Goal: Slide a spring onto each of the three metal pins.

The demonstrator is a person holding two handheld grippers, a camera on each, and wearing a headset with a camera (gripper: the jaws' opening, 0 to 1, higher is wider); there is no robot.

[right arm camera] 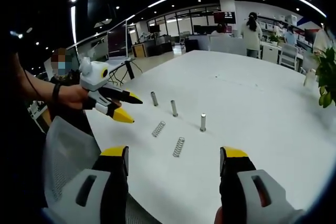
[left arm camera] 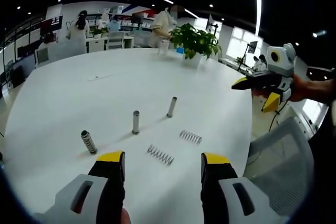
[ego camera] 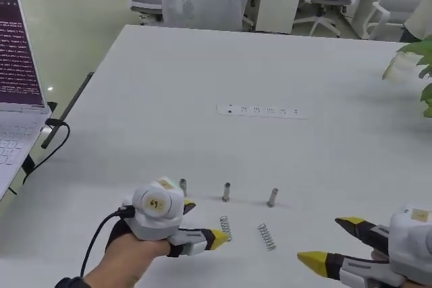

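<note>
While the left gripper and right gripper are held open, empty, two springs are seen beside the middle pin. A power strip is set beyond.

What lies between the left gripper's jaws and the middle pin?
A loose spring lies flat on the table between the left gripper and the middle pin, as the left gripper view shows.

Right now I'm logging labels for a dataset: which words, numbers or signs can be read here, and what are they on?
No text can be quoted.
laptop screen: lines of light text on purple, too small to read.
flat white strip: a row of dark marks, too blurred to read.
</note>
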